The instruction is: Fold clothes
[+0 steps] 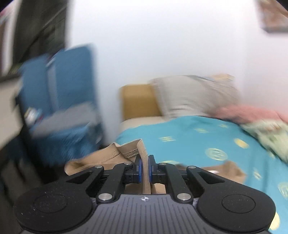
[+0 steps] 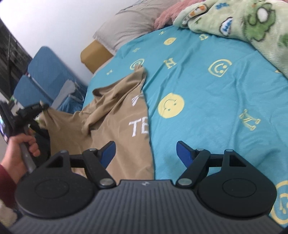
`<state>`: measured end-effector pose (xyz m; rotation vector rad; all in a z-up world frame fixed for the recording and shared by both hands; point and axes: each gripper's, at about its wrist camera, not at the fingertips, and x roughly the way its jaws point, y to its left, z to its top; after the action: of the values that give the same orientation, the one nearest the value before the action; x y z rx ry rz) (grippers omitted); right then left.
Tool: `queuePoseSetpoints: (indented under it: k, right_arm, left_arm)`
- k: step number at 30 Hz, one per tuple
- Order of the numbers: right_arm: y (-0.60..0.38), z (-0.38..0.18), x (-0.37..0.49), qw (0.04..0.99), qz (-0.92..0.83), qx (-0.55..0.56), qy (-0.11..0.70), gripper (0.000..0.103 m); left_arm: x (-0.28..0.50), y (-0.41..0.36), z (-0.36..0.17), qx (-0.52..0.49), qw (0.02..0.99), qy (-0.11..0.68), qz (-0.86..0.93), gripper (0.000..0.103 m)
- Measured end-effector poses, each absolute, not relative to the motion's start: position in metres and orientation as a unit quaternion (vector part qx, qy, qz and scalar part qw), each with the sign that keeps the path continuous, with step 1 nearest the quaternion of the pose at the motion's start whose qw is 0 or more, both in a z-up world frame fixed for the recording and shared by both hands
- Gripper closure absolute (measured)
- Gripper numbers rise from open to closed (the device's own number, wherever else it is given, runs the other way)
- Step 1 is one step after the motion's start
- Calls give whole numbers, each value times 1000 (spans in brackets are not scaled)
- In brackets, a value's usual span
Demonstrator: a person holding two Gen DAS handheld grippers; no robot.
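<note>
A tan T-shirt point(image 2: 115, 115) with white lettering lies crumpled on the left part of the turquoise bed sheet point(image 2: 207, 86), one edge hanging off the bed's left side. My left gripper point(image 1: 145, 168) is shut on a hem of the tan shirt point(image 1: 142, 149) and lifts it; it also shows in the right wrist view point(image 2: 38, 108), held by a hand at the bed's left edge. My right gripper point(image 2: 145, 153) is open and empty, hovering over the shirt's near edge and the sheet.
A grey pillow point(image 2: 129, 23), a pink blanket point(image 2: 167, 16) and a green cartoon-print fleece blanket point(image 2: 243, 30) lie at the head and right of the bed. A blue folding chair point(image 2: 46, 79) stands left of the bed by the white wall.
</note>
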<state>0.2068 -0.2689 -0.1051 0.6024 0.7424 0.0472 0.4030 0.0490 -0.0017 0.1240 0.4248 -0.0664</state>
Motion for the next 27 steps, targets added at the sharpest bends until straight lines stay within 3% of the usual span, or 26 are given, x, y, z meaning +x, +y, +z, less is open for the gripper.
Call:
queuePoseSetpoints:
  k: [5,7,9,13,20,27]
  right_arm:
    - [-290,-98,199,895,9,301,330,27]
    - [-299,-97,197,897,3,302,322,27]
    - [-307,-96,196,896,0,311,317,26]
    - [-319,-95,191,895,5,325,306,26]
    - [-318,-89,179,905,30,311,289,25]
    - [-294,-81,167,921,100,267,266,26]
  left_arm:
    - [393,-50,-4,112,961,226,-114,94]
    - [391,-77,-13,108,955,241,-136,83]
    - [386,-95,-22,105,949,255,-155,53]
    - [355,-102,-34,91,945,269,-159,49]
    - [237,-51,-40,24,952,274,-133,36]
    - [134,-6,-46,-6,954,277,-110,30]
